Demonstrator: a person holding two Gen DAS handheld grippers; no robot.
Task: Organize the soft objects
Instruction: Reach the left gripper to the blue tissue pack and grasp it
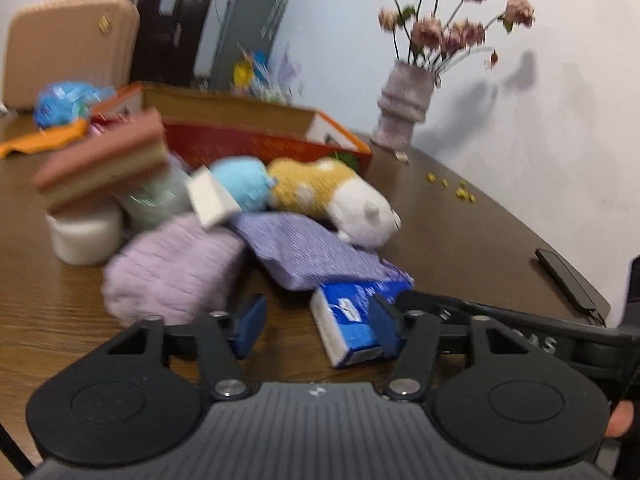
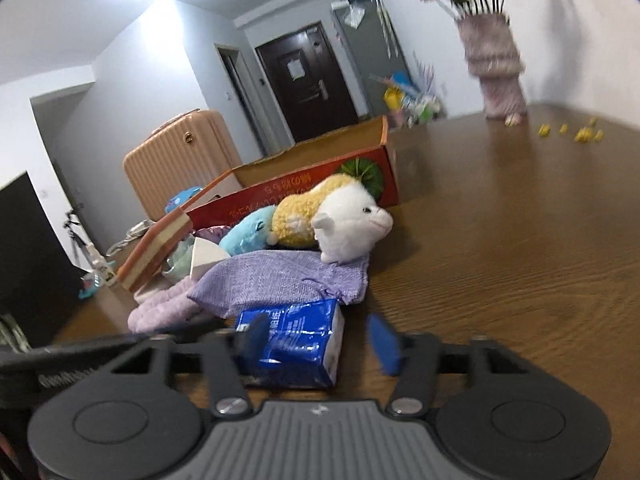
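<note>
Both grippers, left (image 1: 316, 322) and right (image 2: 320, 340), stand half-spread, apparently empty; grip the blue tissue pack (image 2: 294, 344) squarely near the table's (image 2: 520, 240) front edge.

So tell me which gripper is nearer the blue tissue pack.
Right. The right gripper has the tissue pack partly between its fingers; the left gripper sits beside it, one finger at its edge.
</note>
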